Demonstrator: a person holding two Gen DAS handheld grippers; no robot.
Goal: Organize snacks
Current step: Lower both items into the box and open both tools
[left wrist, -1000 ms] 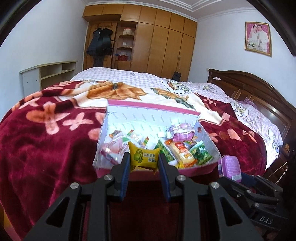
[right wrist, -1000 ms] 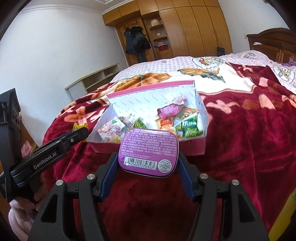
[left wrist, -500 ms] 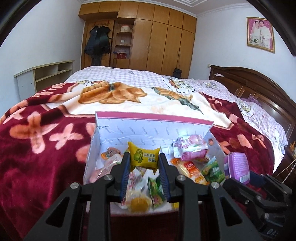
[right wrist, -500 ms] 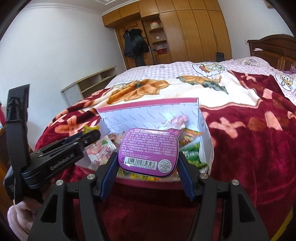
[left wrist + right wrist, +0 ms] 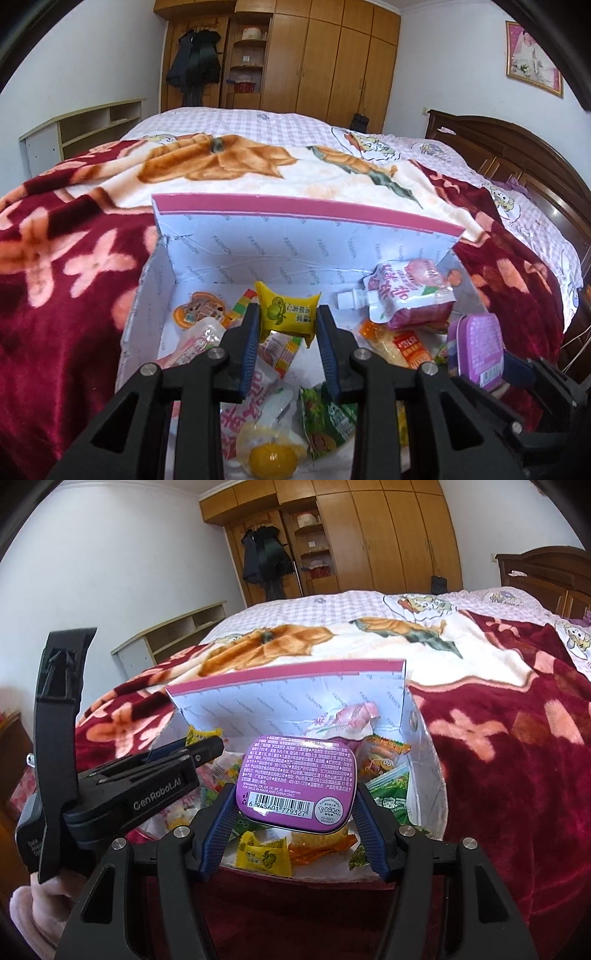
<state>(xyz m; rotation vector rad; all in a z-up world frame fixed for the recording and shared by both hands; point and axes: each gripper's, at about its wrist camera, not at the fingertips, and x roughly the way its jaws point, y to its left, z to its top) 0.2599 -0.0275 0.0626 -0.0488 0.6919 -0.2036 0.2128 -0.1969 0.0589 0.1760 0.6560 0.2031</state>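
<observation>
The box is white inside with a faint repeating grey word print and a pink band along its rim. The yellow packet carries a green fruit picture; the tin is purple, its back covered in black print with a white barcode label. A pouch at the far right is pink and white. The blanket is deep red with salmon-pink flowers, cream in the middle with an orange bloom (green leaves beside it). The sheet is pink-and-white check. Both grippers are black with blue pads. The wardrobe is honey-brown wood.
</observation>
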